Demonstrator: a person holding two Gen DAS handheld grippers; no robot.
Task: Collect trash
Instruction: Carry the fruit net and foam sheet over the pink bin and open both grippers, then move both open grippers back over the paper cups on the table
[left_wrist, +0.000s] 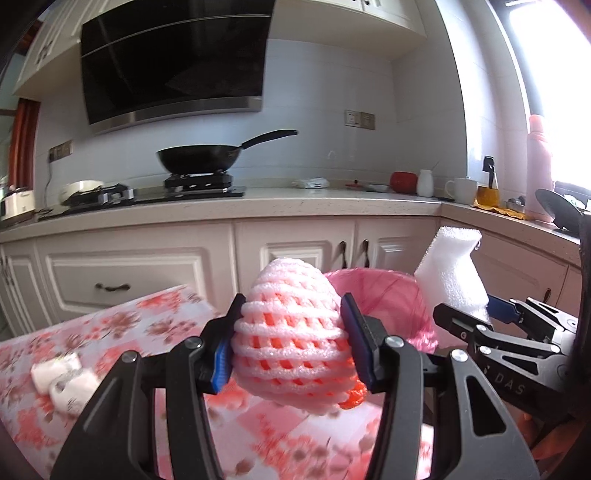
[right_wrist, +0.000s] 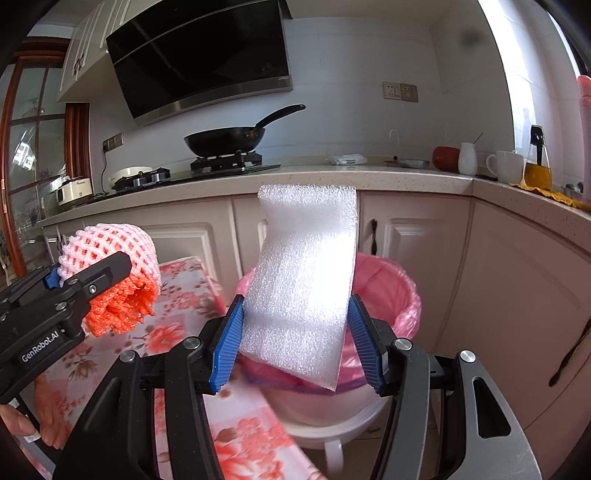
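On the left, the left tool (left_wrist: 291, 332) holds a pink foam fruit net (left_wrist: 291, 332) between its blue pads, above the flowered tabletop (left_wrist: 110, 332); the pink-lined trash bin (right_wrist: 399, 291) lies ahead and to its right. On the right, the right tool (right_wrist: 295, 339) grips a white foam sheet (right_wrist: 306, 266) standing upright, almost directly over the bin's near rim. By my judgement the right hand is nearer, so its sheet should drop first.

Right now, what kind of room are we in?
Most likely a home kitchen: a wok sits on a gas stove under a range hood, with cabinets below the counter.
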